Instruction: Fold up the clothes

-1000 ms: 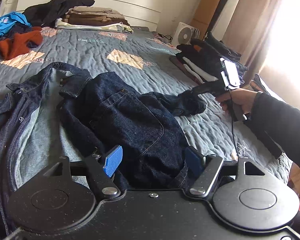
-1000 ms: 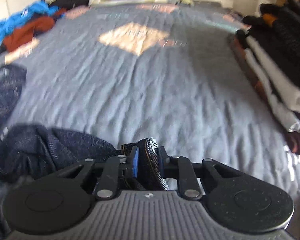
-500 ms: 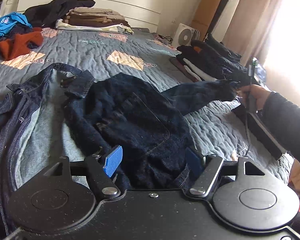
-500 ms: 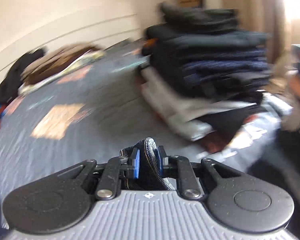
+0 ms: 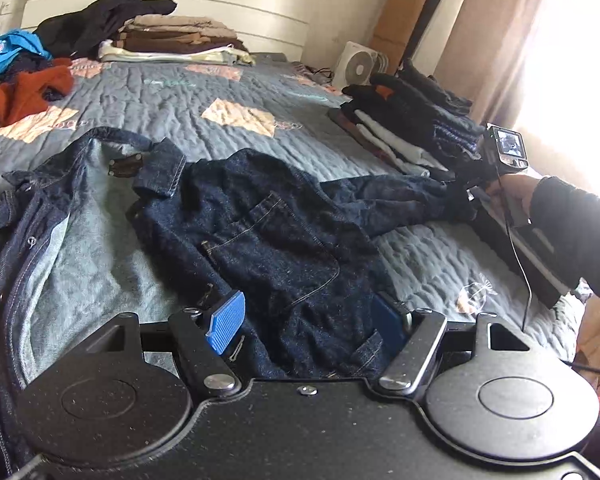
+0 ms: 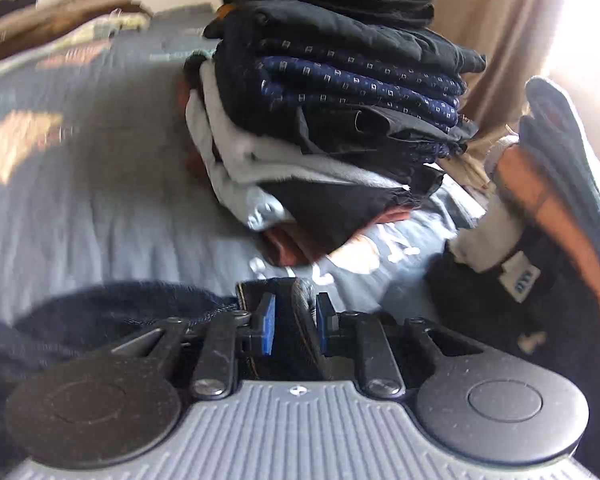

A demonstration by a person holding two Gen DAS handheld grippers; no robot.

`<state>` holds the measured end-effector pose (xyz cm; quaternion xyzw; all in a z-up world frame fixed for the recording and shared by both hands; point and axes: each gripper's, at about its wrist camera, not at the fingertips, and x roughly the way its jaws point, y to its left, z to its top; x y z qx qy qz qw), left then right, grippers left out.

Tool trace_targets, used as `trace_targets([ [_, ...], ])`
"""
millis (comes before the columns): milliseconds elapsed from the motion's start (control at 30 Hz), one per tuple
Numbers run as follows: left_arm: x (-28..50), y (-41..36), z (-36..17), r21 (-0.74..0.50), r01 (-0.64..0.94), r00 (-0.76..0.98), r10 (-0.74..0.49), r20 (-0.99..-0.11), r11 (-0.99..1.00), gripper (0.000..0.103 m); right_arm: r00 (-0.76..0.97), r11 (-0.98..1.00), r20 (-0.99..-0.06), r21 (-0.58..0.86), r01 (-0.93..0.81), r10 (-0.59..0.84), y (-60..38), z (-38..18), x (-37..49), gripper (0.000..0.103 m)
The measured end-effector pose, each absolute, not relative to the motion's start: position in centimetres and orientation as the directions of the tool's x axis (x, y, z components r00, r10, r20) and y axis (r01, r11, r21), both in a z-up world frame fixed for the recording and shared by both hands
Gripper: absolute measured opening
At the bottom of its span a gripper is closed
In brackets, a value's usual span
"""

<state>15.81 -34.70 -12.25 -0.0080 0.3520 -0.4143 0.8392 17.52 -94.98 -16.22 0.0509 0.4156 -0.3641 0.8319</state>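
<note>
A dark denim jacket [image 5: 268, 232] lies spread open on the grey quilted bed [image 5: 180, 92], its pale inside showing at the left. My left gripper [image 5: 306, 320] stands open over the jacket's lower hem, with bunched denim lying between its blue pads [image 5: 224, 320]. The jacket's right sleeve [image 5: 400, 196] is stretched out to the right. My right gripper [image 5: 470, 196], held by a hand in a black sleeve [image 5: 572, 224], is shut on the cuff. In the right wrist view, my right gripper [image 6: 296, 316] has the folded cuff [image 6: 304, 304] pinched between its pads.
A stack of folded dark and grey clothes [image 5: 412, 120] [image 6: 340, 100] sits just beyond the cuff at the bed's right side. More folded clothes [image 5: 172, 36], an orange garment [image 5: 24, 92] and a blue one [image 5: 8, 48] lie by the headboard. A white fan [image 5: 358, 66] stands behind.
My right gripper has pulled the cuff out to the right, drawing the crumpled sleeve straight and swinging toward the folded stack. The left gripper has kept still.
</note>
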Motion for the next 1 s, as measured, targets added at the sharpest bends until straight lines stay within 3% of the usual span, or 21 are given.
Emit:
trace_targets([
  [233,15.5,-34.4,-11.5,-0.308,0.691,0.42,-0.711,-0.564,0.653,0.07,0.536,0.784,-0.592,-0.313,0.536,-0.602,-90.2,-8.4,17.2,0.026],
  [333,15.4,-34.5,-11.3,-0.306,0.696,0.42,-0.714,-0.56,0.65,0.071,0.653,0.864,-0.566,-0.302,0.403,-0.503,-86.4,-5.4,18.8,0.035],
  [400,15.5,-34.5,-11.4,-0.306,0.697,0.419,-0.715,-0.56,0.648,0.071,0.702,0.928,-0.608,-0.267,0.258,-0.371,-83.1,-5.0,20.6,0.046],
  [567,15.5,-34.5,-11.4,-0.304,0.701,0.417,-0.717,-0.559,0.645,0.072,0.716,0.971,-0.695,-0.212,-0.107,-0.072,-72.9,-8.0,26.3,0.046],
  [667,15.8,-34.1,-11.5,-0.306,0.693,0.422,-0.712,-0.561,0.653,0.072,0.672,0.941,-0.741,-0.224,-0.253,0.004,-68.3,-11.0,29.9,0.046],
  [800,16.3,-33.6,-11.8,-0.312,0.681,0.428,-0.706,-0.565,0.663,0.072,0.624,0.925,-0.779,-0.187,-0.331,0.066,-65.6,-14.2,34.1,0.046],
  [1000,16.8,-33.2,-11.9,-0.319,0.666,0.434,-0.698,-0.569,0.674,0.072,0.494,0.943,-0.854,-0.013,-0.333,0.163,-65.3,-18.5,36.9,0.046],
])
